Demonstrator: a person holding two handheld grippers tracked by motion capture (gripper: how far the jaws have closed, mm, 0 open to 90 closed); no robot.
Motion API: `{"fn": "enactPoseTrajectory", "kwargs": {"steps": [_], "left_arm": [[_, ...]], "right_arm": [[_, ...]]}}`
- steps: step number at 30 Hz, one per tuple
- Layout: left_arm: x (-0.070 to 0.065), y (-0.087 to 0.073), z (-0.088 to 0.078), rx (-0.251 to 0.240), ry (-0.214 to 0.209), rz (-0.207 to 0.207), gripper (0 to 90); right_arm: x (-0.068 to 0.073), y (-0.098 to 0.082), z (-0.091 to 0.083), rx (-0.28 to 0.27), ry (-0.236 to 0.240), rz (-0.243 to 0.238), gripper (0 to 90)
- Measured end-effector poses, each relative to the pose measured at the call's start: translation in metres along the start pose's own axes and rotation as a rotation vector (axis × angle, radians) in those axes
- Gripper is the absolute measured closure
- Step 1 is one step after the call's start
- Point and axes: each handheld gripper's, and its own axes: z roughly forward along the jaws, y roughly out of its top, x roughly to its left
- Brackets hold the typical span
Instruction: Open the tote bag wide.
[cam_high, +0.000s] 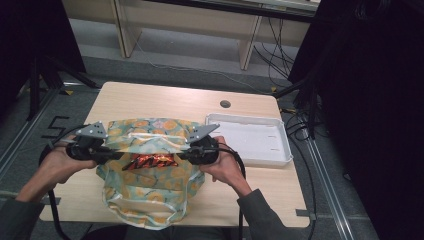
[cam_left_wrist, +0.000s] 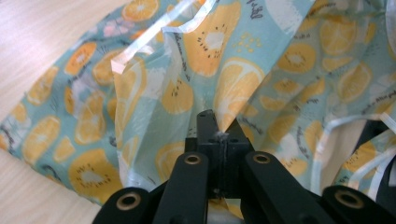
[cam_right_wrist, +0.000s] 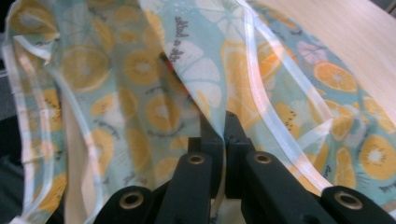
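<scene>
The bag (cam_high: 150, 170) lies on the table (cam_high: 165, 97), near the front edge, with its mouth held wide. A shiny red packet (cam_high: 150, 161) sits in the opening. The left gripper (cam_left_wrist: 217, 135) pinches the bag's left rim, jaws closed tight on it. The right gripper (cam_right_wrist: 218, 133) pinches the right rim the same way. A white tray (cam_high: 252, 137) sits just beside the bag. To do this well, I think both hands should pull apart gently and evenly, so the thin bag does not tear or slip out.

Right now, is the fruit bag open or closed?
Open. The two grippers, left and right, pinch opposite sides of the fruit-print bag and hold its mouth apart, so a red-orange snack packet shows inside.
</scene>
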Motion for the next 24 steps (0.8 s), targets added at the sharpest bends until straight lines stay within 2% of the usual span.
{"fn": "enactPoseTrajectory", "kwargs": {"steps": [2, 3, 4, 5, 6, 8, 9, 10, 11, 13, 14, 16, 18, 20, 21, 24], "left_arm": [[0.011, 0.004, 0.008, -0.001, 0.021, -0.014, 89.0], [0.019, 0.006, 0.013, -0.003, 0.036, -0.019, 89.0], [0.027, 0.008, 0.021, -0.001, 0.045, -0.043, 89.0], [0.031, 0.008, 0.026, 0.006, 0.057, -0.051, 89.0], [0.036, 0.008, 0.032, 0.021, 0.069, -0.046, 89.0], [0.044, 0.008, 0.044, 0.059, 0.107, -0.041, 89.1], [0.048, 0.006, 0.050, 0.064, 0.112, -0.061, 89.0], [0.052, 0.005, 0.054, 0.072, 0.106, -0.066, 89.0], [0.054, 0.003, 0.058, 0.071, 0.120, -0.077, 89.1], [0.059, -0.002, 0.067, 0.082, 0.105, -0.107, 89.0], [0.061, -0.006, 0.071, 0.090, 0.099, -0.118, 89.1], [0.064, -0.014, 0.077, 0.095, 0.095, -0.128, 89.1], [0.067, -0.021, 0.081, 0.112, 0.083, -0.162, 89.1], [0.070, -0.026, 0.083, 0.115, 0.087, -0.171, 89.1], [0.071, -0.028, 0.084, 0.103, 0.084, -0.183, 89.2], [0.071, -0.031, 0.085, 0.093, 0.089, -0.191, 89.2]], "right_arm": [[-0.012, 0.004, 0.005, -0.023, -0.057, -0.005, 90.0], [-0.017, 0.006, 0.010, -0.032, -0.093, 0.011, 90.0], [-0.024, 0.008, 0.016, -0.032, -0.134, -0.009, 90.0], [-0.031, 0.010, 0.025, -0.025, -0.195, -0.030, 90.0], [-0.036, 0.011, 0.031, -0.017, -0.224, -0.051, 90.0], [-0.046, 0.012, 0.047, 0.007, -0.269, -0.060, 90.0], [-0.050, 0.011, 0.055, 0.011, -0.285, -0.064, 90.0], [-0.056, 0.009, 0.066, 0.036, -0.284, -0.066, 90.0], [-0.059, 0.007, 0.074, 0.047, -0.287, -0.055, 90.0], [-0.064, 0.004, 0.085, 0.076, -0.280, -0.046, 90.0], [-0.066, 0.002, 0.089, 0.077, -0.276, -0.056, 90.0], [-0.067, -0.002, 0.095, 0.100, -0.249, -0.032, 90.0], [-0.068, -0.004, 0.098, 0.110, -0.233, -0.015, 88.2], [-0.069, -0.006, 0.099, 0.106, -0.222, 0.008, 84.4], [-0.069, -0.007, 0.098, 0.115, -0.211, 0.033, 77.5], [-0.065, -0.004, 0.091, 0.116, -0.198, 0.060, 72.9]]}}
